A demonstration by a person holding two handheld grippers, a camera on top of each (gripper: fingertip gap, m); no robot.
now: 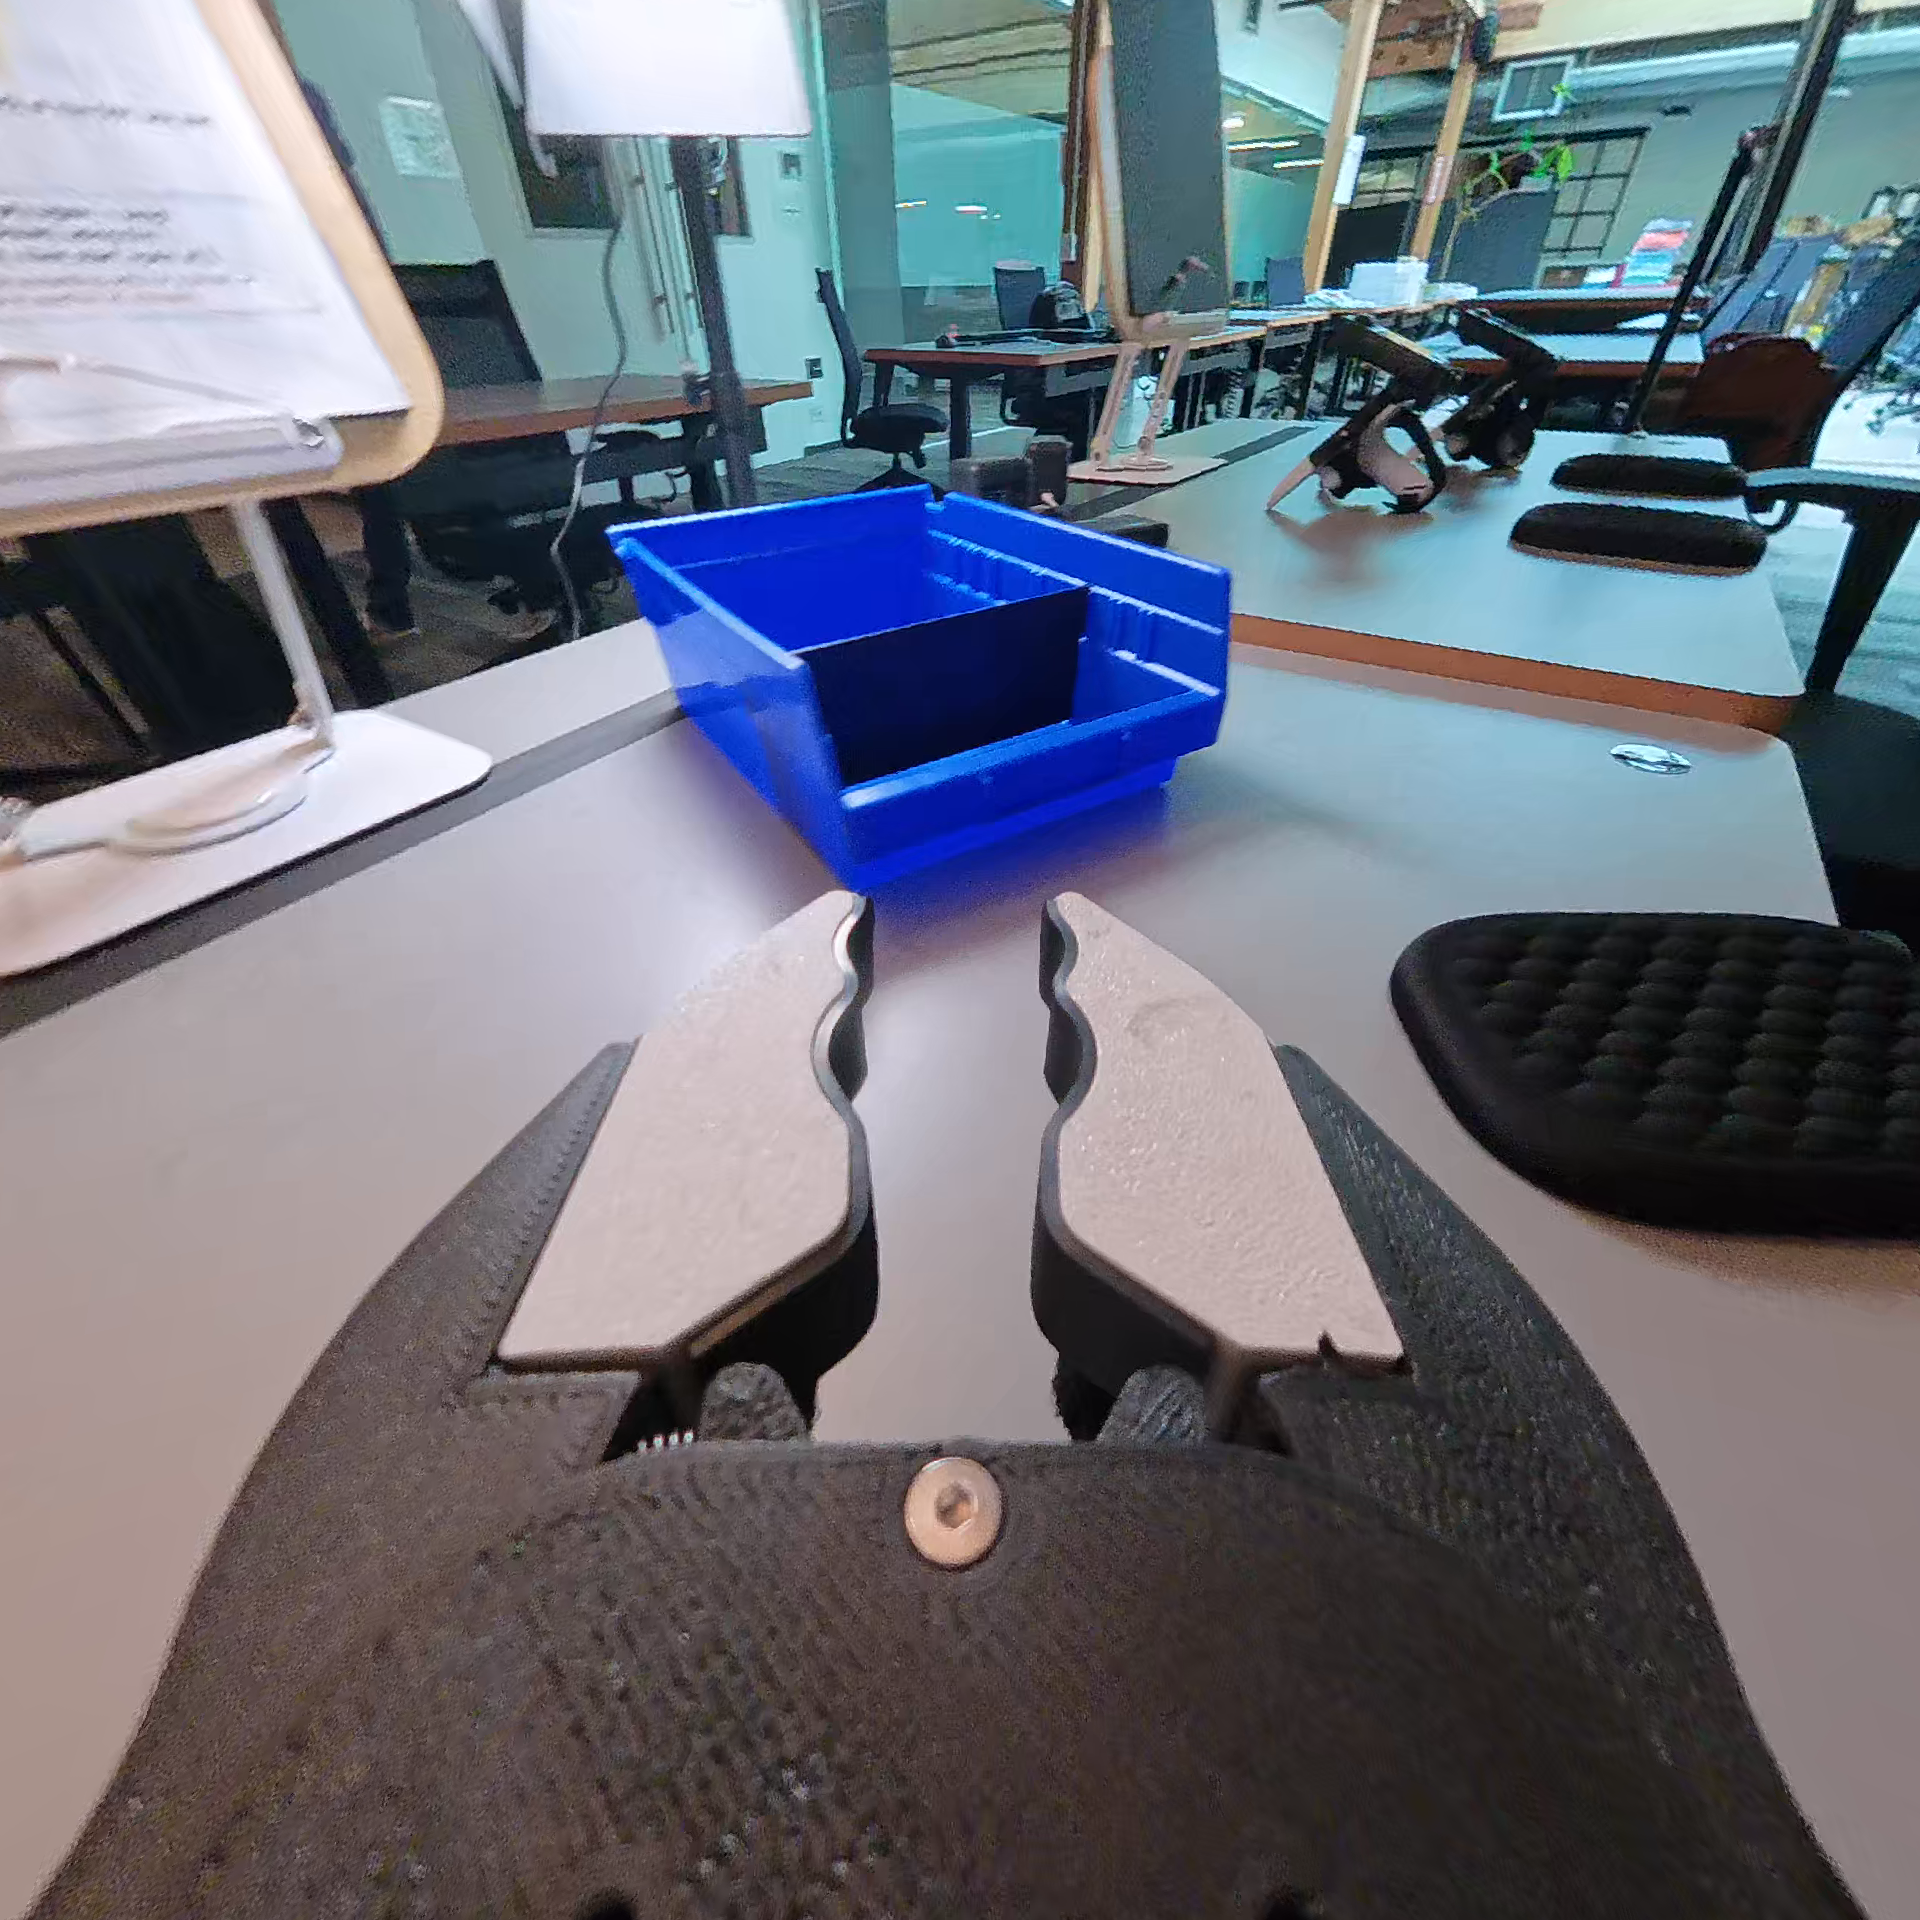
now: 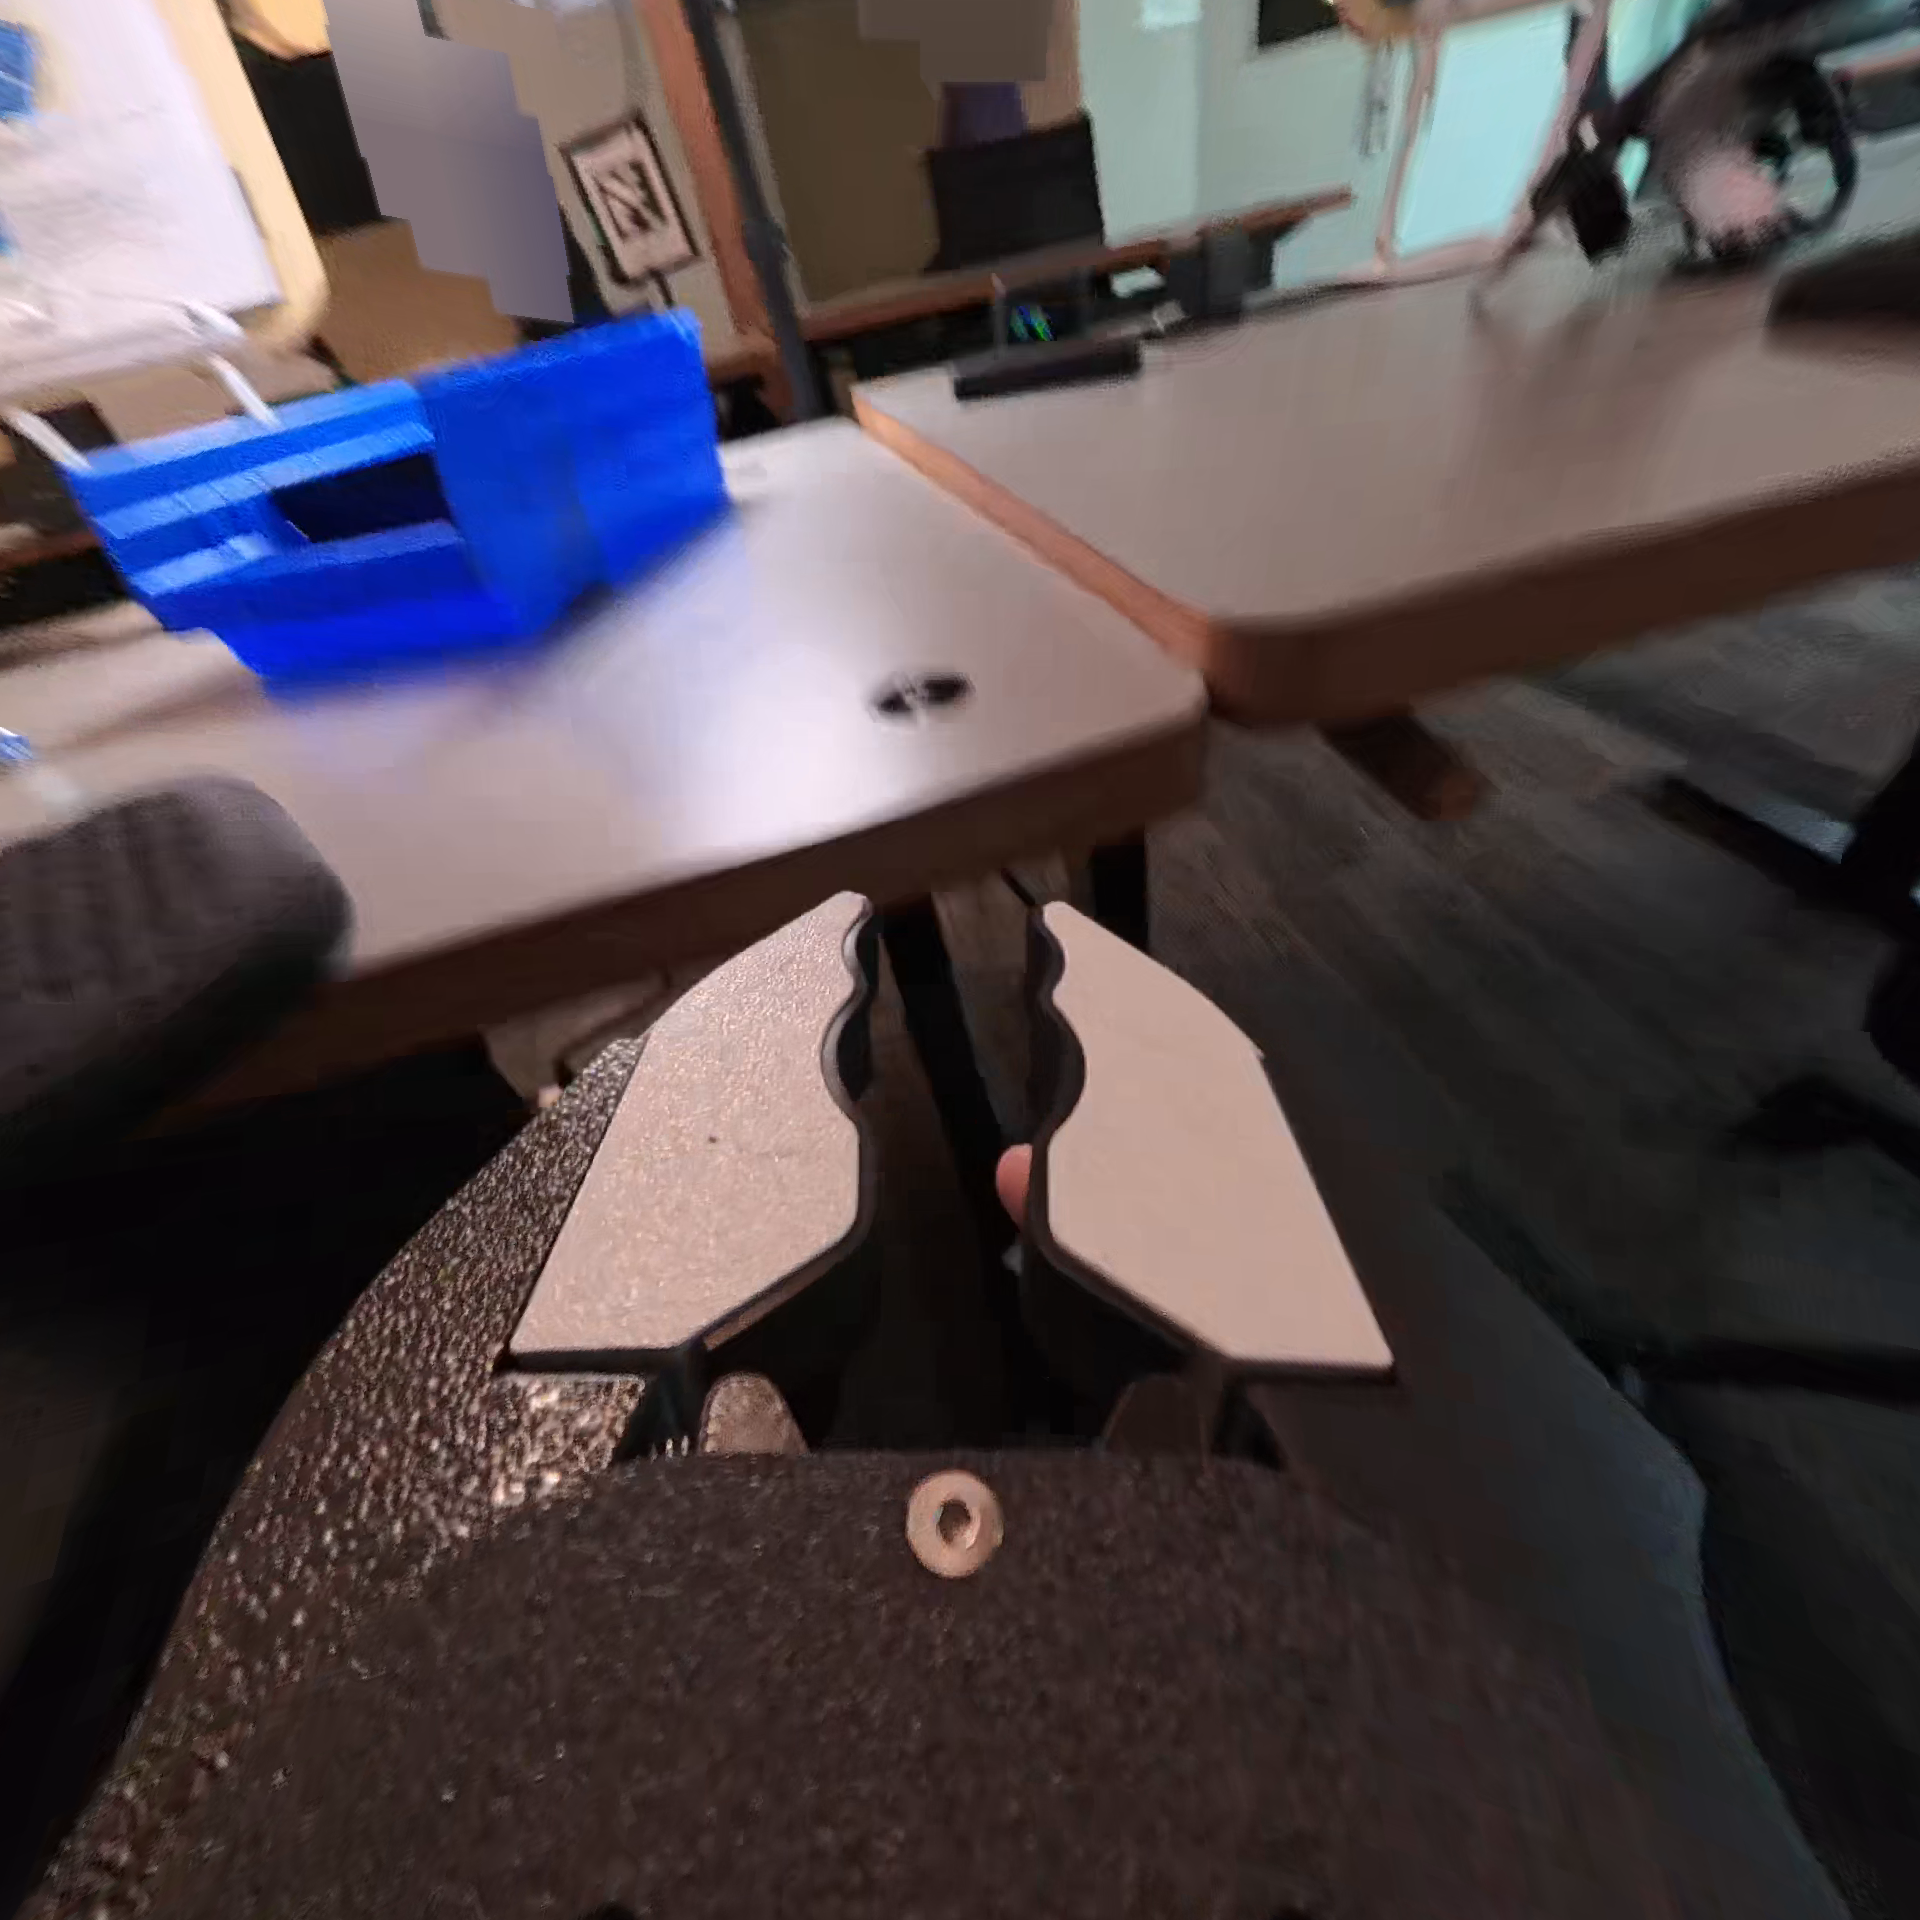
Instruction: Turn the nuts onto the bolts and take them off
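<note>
The table (image 1: 1351, 831) carries a blue bin (image 1: 914, 665) at its far centre; its contents are hidden, so the nuts and bolts cannot be located. The left tool (image 1: 954, 935), spread and empty, faces the bin, presumably for approach. The right tool (image 2: 951, 935), spread and empty, hangs off the near edge.

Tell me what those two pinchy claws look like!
Both match. The left gripper and right gripper each have a rough, bumpy black plastic body with one silver screw in the middle. Their fingers are flat, pale grey plates with wavy, black-edged inner sides. No cables show.
</note>
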